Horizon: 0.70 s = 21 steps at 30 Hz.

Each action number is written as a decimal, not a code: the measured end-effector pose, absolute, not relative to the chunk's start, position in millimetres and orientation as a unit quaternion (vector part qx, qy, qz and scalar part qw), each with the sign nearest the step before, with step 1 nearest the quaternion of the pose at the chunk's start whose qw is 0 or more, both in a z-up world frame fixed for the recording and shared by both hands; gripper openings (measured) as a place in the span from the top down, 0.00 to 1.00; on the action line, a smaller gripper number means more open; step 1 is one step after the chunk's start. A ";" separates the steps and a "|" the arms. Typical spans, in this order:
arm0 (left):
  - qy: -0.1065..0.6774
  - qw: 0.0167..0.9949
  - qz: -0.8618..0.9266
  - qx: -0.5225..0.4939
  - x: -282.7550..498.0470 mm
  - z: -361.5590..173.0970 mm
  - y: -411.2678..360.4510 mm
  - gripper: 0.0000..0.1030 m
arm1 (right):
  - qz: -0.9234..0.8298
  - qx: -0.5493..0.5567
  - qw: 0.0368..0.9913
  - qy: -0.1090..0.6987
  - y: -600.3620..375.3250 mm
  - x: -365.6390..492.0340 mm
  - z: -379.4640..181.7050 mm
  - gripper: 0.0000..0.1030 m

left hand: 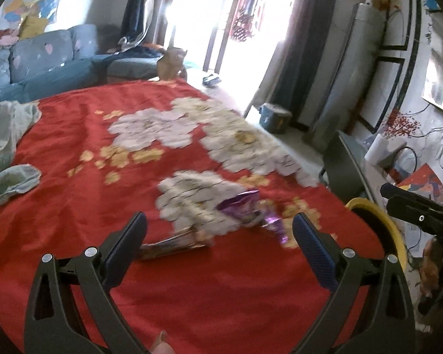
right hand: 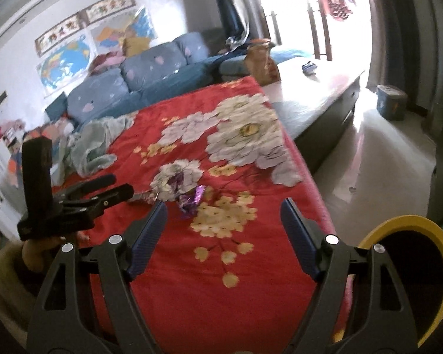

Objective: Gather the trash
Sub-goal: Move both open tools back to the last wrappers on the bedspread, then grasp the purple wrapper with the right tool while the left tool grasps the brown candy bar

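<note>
- Both of my grippers stand over the red floral cloth with nothing collected by either: the left gripper has its jaws spread wide and empty, and the right gripper is likewise spread, with only cloth showing between its pads.
- Two pieces of trash lie on the cloth, toward its near right corner: a crumpled purple wrapper on the edge of a white printed flower, and a flattened dark foil wrapper just beside it, close to my left gripper's left finger.
- In the right wrist view the purple wrapper sits just ahead of the right gripper's left finger, and the foil wrapper lies beyond it, near the tips of the left gripper.
- A yellow-rimmed bin stands off the cloth's right edge, near my right gripper; I take it for the place the trash goes. Its inside reads dark, and I cannot tell whether anything is in it.
- A pale green cloth is heaped at the far left edge; it looks like laundry to me, not trash.
- My reading: collection of these two pieces has not begun. Both wrappers need grasping and carrying to the bin.
</note>
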State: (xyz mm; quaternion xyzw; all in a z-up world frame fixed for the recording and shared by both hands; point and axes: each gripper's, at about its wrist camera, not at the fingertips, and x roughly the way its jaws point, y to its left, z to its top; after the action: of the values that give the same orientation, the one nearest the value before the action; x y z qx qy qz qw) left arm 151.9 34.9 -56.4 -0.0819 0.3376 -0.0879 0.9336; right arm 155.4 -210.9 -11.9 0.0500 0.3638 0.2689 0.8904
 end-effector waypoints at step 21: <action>0.427 0.893 -0.135 -0.044 188.2 -98.4 71.9 0.31 | 0.301 0.028 0.839 0.453 -116.5 219.0 -78.4 0.40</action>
State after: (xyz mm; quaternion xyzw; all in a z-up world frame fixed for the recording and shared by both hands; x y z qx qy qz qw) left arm 188.2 71.9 -98.4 -0.0436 0.4267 -0.1349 0.8932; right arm 219.0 -116.5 -78.4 0.0281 0.4527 0.3015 0.8387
